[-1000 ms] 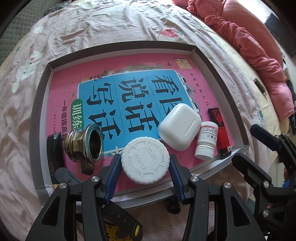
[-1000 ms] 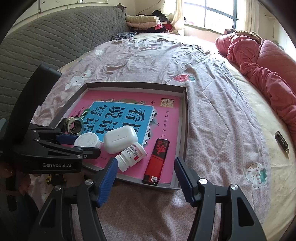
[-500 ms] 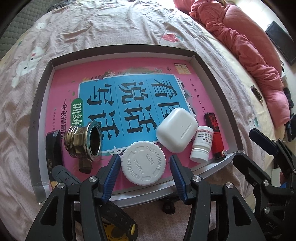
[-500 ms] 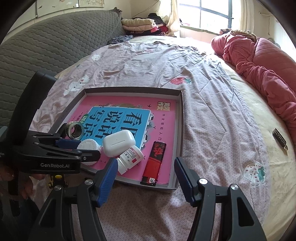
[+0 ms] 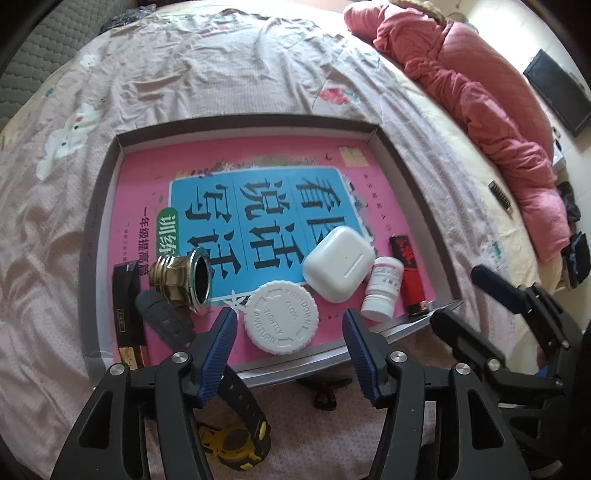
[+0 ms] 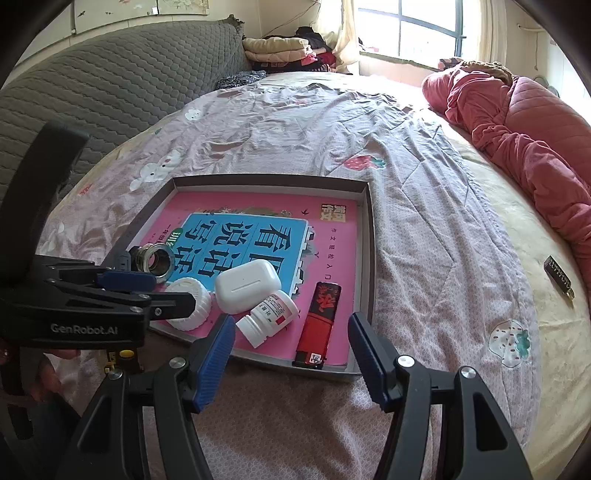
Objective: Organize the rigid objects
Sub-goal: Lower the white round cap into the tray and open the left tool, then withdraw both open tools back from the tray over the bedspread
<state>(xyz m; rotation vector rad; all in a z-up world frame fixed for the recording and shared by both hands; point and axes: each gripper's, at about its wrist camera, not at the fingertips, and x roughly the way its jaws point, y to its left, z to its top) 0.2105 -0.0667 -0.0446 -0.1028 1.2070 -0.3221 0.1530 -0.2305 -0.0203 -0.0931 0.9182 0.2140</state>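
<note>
Daylight from the window (image 6: 417, 33) washes the bed (image 6: 424, 221) in soft, bright light with faint shadows, blowing out the panes, while fisheye distortion bends and darkens both views' edges.

Lay rumpled at 2 o'clock: pink quilted bedding (image 6: 517, 122). Stood at 10 o'clock: grey quilted headboard (image 6: 110, 85). Sat folded at 12 o'clock by window (image 6: 424, 26): clothes (image 6: 280, 50). Covered bed: bunny-print sheet (image 5: 184, 74).

A pink printed bedsheet (image 6: 295, 122) covers the bed beside a grey quilted headboard (image 6: 110, 74); a sunlit barred window (image 6: 424, 26) brightens the room.
</note>
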